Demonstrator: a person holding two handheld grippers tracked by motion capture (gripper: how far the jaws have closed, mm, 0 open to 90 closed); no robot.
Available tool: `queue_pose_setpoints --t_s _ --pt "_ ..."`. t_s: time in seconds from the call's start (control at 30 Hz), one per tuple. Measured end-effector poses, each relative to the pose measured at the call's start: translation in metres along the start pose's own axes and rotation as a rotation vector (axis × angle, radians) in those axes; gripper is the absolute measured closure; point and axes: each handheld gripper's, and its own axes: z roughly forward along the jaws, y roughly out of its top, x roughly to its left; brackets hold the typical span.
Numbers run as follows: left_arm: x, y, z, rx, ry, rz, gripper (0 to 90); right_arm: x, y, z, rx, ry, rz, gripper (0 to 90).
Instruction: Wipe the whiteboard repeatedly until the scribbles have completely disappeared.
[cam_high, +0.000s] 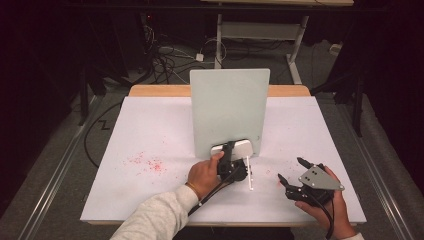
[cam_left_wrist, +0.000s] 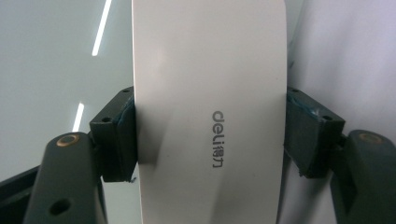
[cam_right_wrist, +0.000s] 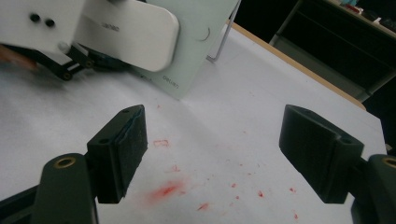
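A pale whiteboard (cam_high: 227, 107) stands upright in the middle of the white table (cam_high: 150, 130). My left gripper (cam_high: 229, 147) is shut on a white rounded eraser (cam_high: 240, 148) at the board's lower edge. In the left gripper view the pads (cam_left_wrist: 122, 135) press both long sides of the eraser (cam_left_wrist: 205, 93), which bears a grey "deli" mark. It looks to lie against the board. My right gripper (cam_high: 290, 168) rests open near the front right of the table. Nothing is between its pads (cam_right_wrist: 128, 144), and the eraser (cam_right_wrist: 135, 30) and board (cam_right_wrist: 196, 51) lie ahead of them.
Red smudges and specks mark the table at the left (cam_high: 147, 164) and under the right gripper (cam_right_wrist: 166, 189). A thin white bar (cam_high: 249, 174) lies in front of the board. Cables (cam_high: 165, 57) and desk legs (cam_high: 297, 50) sit on the floor beyond the table.
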Motion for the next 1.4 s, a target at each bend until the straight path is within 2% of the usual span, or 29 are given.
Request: queue_pose_setpoints --t_s 0.13,0.23,0.33,0.43,0.5,0.6,0.73,0.87,0.9,0.93,1.03,1.1,1.2,1.23,1.27,1.4 --pt "-0.002 0.019 0.004 -0.015 -0.005 0.004 28.6 0.000 0.000 -0.001 0.000 -0.001 -0.006 24.2" --pt "0.003 0.032 0.006 -0.032 -0.007 -0.012 28.6 -0.002 0.001 -0.002 -0.010 -0.007 -0.002 24.2" --pt "0.009 0.036 0.005 -0.036 -0.006 -0.024 28.6 -0.003 0.001 -0.003 -0.011 -0.009 -0.002 24.2" --pt "0.022 0.039 0.004 -0.050 -0.010 -0.077 28.6 -0.005 0.001 -0.005 -0.021 -0.017 0.008 24.2" --pt "0.025 0.037 0.004 -0.060 -0.008 -0.102 28.6 -0.006 0.001 -0.005 -0.020 -0.018 0.010 24.2" --pt "0.021 0.034 0.003 -0.032 -0.011 -0.078 28.6 -0.005 0.001 -0.004 -0.017 -0.014 0.008 24.2" --pt "0.012 0.023 0.002 -0.021 -0.024 -0.066 28.6 -0.004 0.001 -0.003 -0.015 -0.009 0.002 24.2" --pt "0.011 0.005 -0.001 0.005 -0.037 -0.058 28.6 -0.002 0.001 -0.003 -0.012 -0.003 -0.002 24.3" --pt "0.013 -0.008 -0.004 0.016 -0.037 -0.047 28.6 -0.002 0.000 -0.002 -0.011 -0.002 -0.001 24.3" --pt "0.013 -0.008 -0.004 0.016 -0.037 -0.047 28.6 -0.002 0.000 -0.002 -0.011 -0.002 -0.001 24.3" --pt "0.014 -0.027 -0.007 0.021 -0.029 -0.055 28.6 -0.001 0.000 -0.003 -0.009 -0.003 0.000 24.3" --pt "0.019 -0.041 -0.011 0.052 -0.033 -0.037 28.6 -0.001 0.000 -0.002 -0.007 0.000 -0.001 24.3" --pt "0.024 -0.059 -0.015 0.061 -0.028 -0.057 28.7 0.000 0.000 -0.002 -0.003 0.000 -0.006 24.3" --pt "0.027 -0.070 -0.018 0.070 -0.021 -0.067 28.7 0.001 0.000 -0.001 -0.001 0.004 -0.010 24.3" --pt "0.027 -0.070 -0.018 0.070 -0.021 -0.067 28.7 0.001 0.000 -0.001 -0.001 0.004 -0.010 24.3" --pt "0.031 -0.087 -0.022 0.094 -0.011 -0.066 28.7 0.002 0.001 -0.001 0.001 0.006 -0.013 24.3"
